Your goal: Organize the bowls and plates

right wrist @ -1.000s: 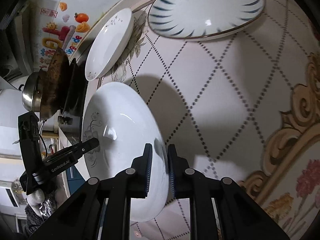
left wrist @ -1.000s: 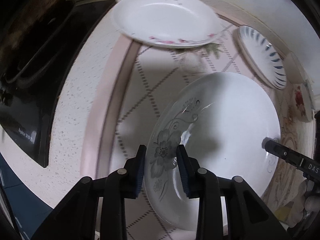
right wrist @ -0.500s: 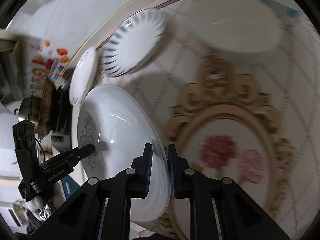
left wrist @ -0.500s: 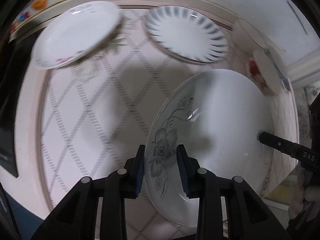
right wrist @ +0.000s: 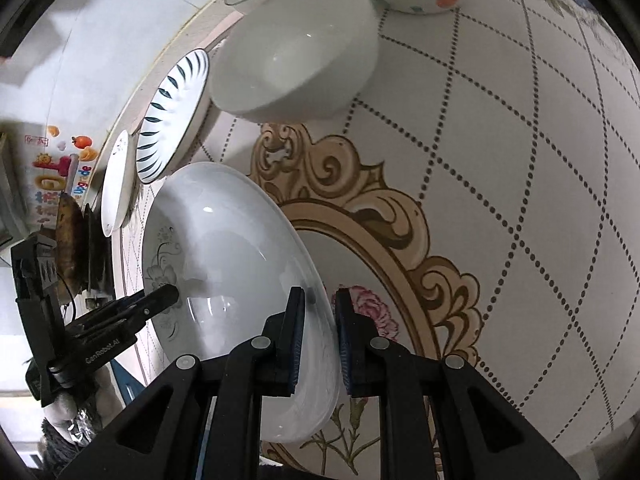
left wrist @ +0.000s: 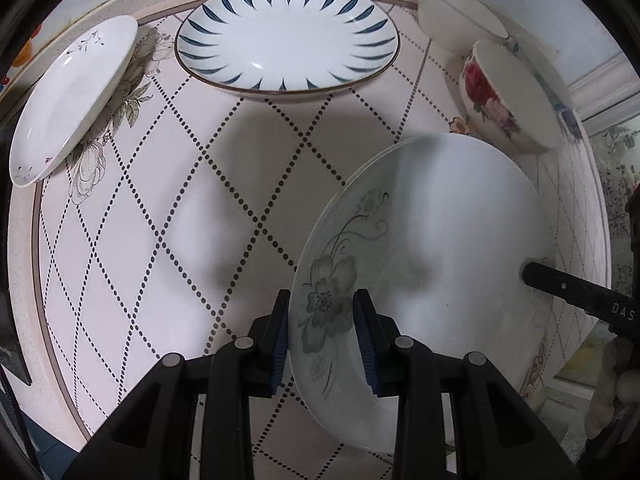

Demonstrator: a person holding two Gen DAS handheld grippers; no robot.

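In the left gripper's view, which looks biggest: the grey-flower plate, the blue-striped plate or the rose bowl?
1. Grey-flower plate, though it is nearest the camera, so that is unsure.
2. Blue-striped plate.
3. Rose bowl.

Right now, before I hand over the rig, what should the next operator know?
Left gripper and right gripper are both shut on opposite rims of the grey-flower plate, held above the tablecloth.
Blue-petal plate and the small white plate sit apart along the back edge; the rose bowl and white bowl sit at the back right.
Nothing is stacked yet; the held plate needs setting down.
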